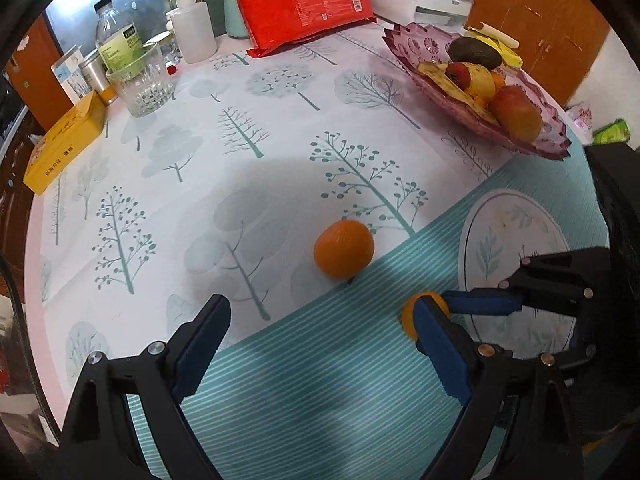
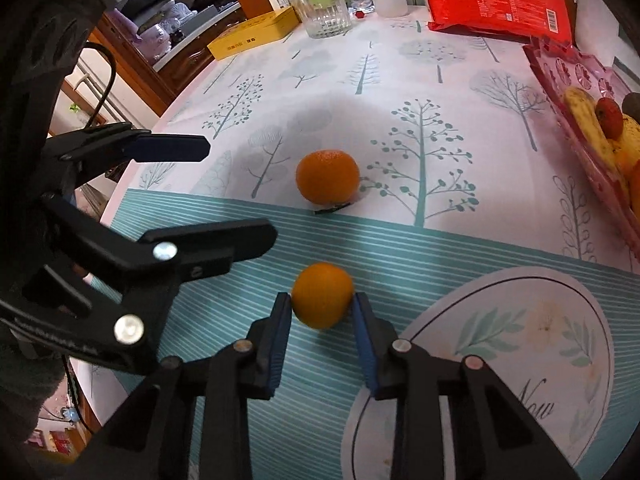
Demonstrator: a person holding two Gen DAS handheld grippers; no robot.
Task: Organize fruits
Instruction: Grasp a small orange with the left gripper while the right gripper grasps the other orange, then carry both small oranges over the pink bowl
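From the left wrist, the left gripper (image 1: 320, 316) is spread wide with nothing between its fingers, held above the counter (image 1: 280, 128), which wears a cloth printed with trees and a teal striped band. A large orange (image 1: 344, 249) sits just ahead of it, right where the tree print meets the stripes. A smaller orange (image 1: 412, 316) shows only in part, hidden behind the left gripper's blue right finger, with the right gripper (image 1: 440, 306) reaching in from the right to it. Far right, a pink glass dish (image 1: 400, 36) holds an avocado (image 1: 474, 53), bananas (image 1: 448, 80), a small red fruit (image 1: 459, 73) and an apple (image 1: 516, 113). At the back stand a red packet (image 1: 304, 0) with a barcode and print too small to read, a white squeeze bottle (image 1: 192, 32), a green-labelled bottle (image 1: 114, 34), a clear glass (image 1: 141, 80) and a yellow box (image 1: 64, 146).

From the right wrist, the right gripper (image 2: 322, 302) clamps the smaller orange (image 2: 322, 295) by its sides, over the teal stripes. The larger orange (image 2: 327, 177) lies beyond it, apart, its dimpled top tipped toward the camera. The left gripper (image 2: 240, 190) juts in from the left, its fingers parted. A round leaf design on the cloth carries the word "Now" (image 2: 538, 398). The dish (image 2: 560, 64) edges in at right.
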